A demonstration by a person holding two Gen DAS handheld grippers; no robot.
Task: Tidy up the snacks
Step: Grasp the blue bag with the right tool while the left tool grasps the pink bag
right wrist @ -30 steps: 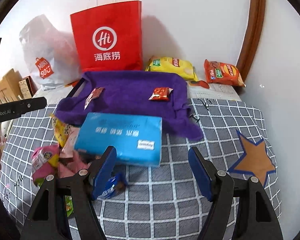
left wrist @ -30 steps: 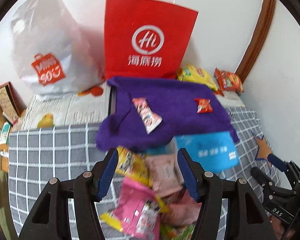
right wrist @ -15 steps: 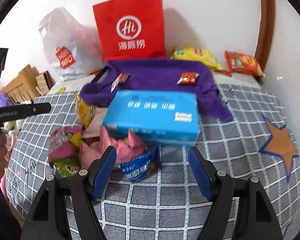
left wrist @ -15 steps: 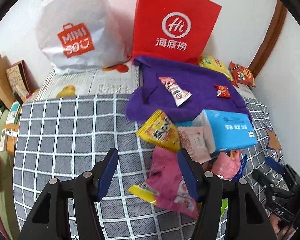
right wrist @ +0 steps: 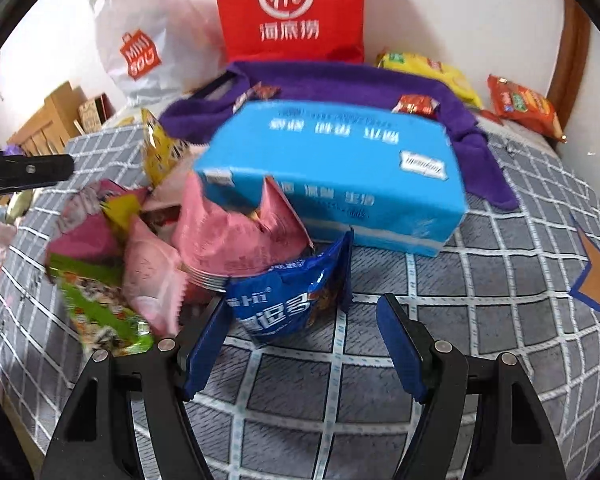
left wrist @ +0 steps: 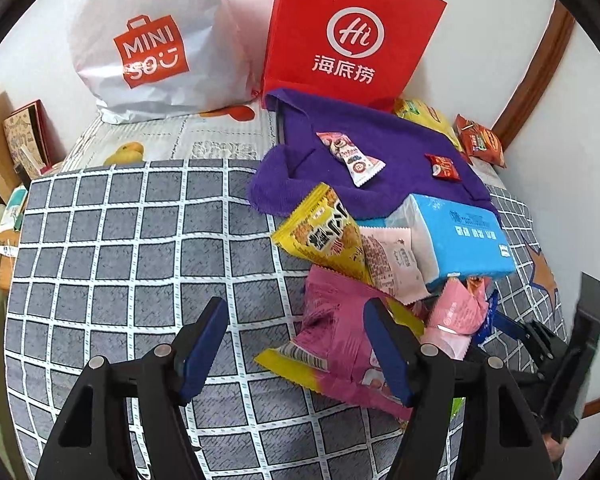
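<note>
A heap of snack packets lies on the grey checked cover against a blue tissue box (left wrist: 456, 240) (right wrist: 340, 176). My left gripper (left wrist: 296, 340) hangs over the heap's left edge. Its jaws are opening, and a corner of a pink and yellow packet (left wrist: 332, 344) lies under them, untouched by the pads. A yellow packet (left wrist: 324, 236) and a pale pink one (left wrist: 392, 260) lean on the box. My right gripper (right wrist: 302, 340) is open, with a dark blue packet (right wrist: 288, 304) just ahead of its fingertips. Pink packets (right wrist: 236, 236) and a green one (right wrist: 96, 308) lie to its left.
A purple cloth (left wrist: 360, 160) behind the box carries a white candy (left wrist: 352, 156) and a small red packet (left wrist: 442, 166). A red paper bag (left wrist: 352, 36) and a white plastic bag (left wrist: 152, 40) stand at the wall. Yellow chips (right wrist: 432, 72) and an orange packet (right wrist: 524, 104) lie far right.
Both grippers have sunk toward the heap. The left one has shifted left, so the heap now sits to its right, and its jaws stand wider. The dark blue packet has come up to the right fingertips.
</note>
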